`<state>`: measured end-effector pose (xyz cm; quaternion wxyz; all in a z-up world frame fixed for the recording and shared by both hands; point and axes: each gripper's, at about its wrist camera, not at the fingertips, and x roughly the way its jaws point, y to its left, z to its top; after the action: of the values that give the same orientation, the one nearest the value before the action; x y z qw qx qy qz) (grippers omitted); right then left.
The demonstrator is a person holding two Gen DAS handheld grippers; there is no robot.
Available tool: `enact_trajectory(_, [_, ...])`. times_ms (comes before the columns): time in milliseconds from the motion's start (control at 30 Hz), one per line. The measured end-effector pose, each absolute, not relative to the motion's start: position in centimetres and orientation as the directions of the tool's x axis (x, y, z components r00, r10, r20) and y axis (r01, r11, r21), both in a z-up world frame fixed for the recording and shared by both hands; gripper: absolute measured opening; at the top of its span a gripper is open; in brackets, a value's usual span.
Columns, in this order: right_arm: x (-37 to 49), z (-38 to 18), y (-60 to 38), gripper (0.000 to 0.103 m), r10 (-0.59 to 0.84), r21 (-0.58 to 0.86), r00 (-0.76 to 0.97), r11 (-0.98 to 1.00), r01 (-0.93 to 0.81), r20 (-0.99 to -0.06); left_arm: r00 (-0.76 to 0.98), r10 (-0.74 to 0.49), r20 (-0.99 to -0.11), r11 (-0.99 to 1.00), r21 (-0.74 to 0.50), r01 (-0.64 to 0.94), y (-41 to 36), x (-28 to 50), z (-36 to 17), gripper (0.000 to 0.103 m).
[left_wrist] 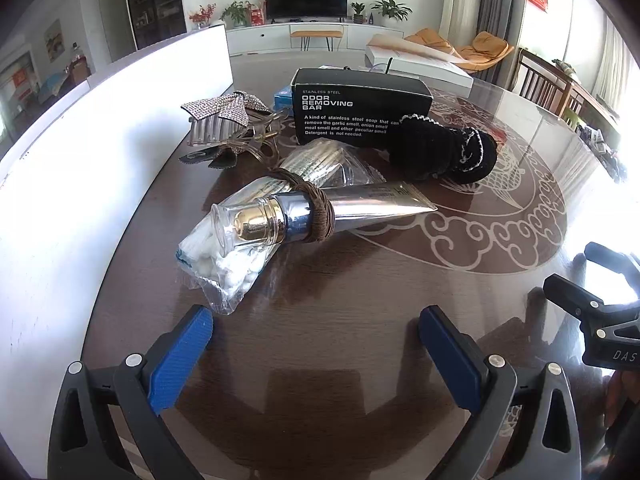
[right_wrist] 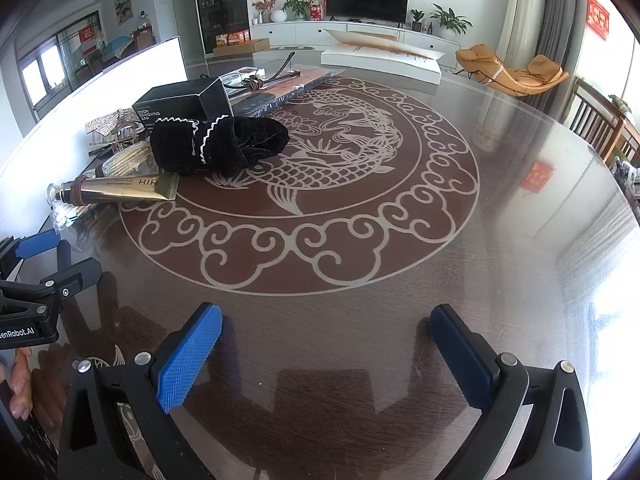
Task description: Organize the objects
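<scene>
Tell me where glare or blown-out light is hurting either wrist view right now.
Left wrist view: the white box wall is overexposed, and window glare washes out the table at right. Right wrist view: reflections streak the glossy tabletop at right; the silver tube stays readable. Fisheye bending in both.

The worktop (right_wrist: pixel 500 240) is a dark, glossy round surface with a pale koi-and-cloud medallion (right_wrist: pixel 320 168) inlaid at its middle. A white panel (left_wrist: pixel 80 184) stands along its left edge. At the far side lies a flat white box (right_wrist: pixel 380 62) with a cream sheet on top. Beyond it, a white TV cabinet (right_wrist: pixel 360 34) runs along the back wall and carries a dark television (right_wrist: pixel 367 0), potted plants (right_wrist: pixel 450 22) and a vase of red flowers (right_wrist: pixel 266 6). An orange lounge chair (right_wrist: pixel 512 70) sits by the pale curtains (right_wrist: pixel 524 8). A dark glass-fronted cabinet (right_wrist: pixel 220 4) stands to the left, and wooden chairs (right_wrist: pixel 604 128) at the right.
</scene>
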<state>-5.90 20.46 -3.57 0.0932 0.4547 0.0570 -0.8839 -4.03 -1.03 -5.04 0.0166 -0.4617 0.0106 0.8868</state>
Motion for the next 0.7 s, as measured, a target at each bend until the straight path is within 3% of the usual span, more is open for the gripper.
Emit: enact_trajectory(700, [-5.88,-3.55,20.47,0.103,-0.113,-0.016,-0.569,-0.976,0.216,-0.814,-0.574,0.018,-0.819,-0.999,0.004,-0.036,-1.02,-3.85,-4.96,0.103])
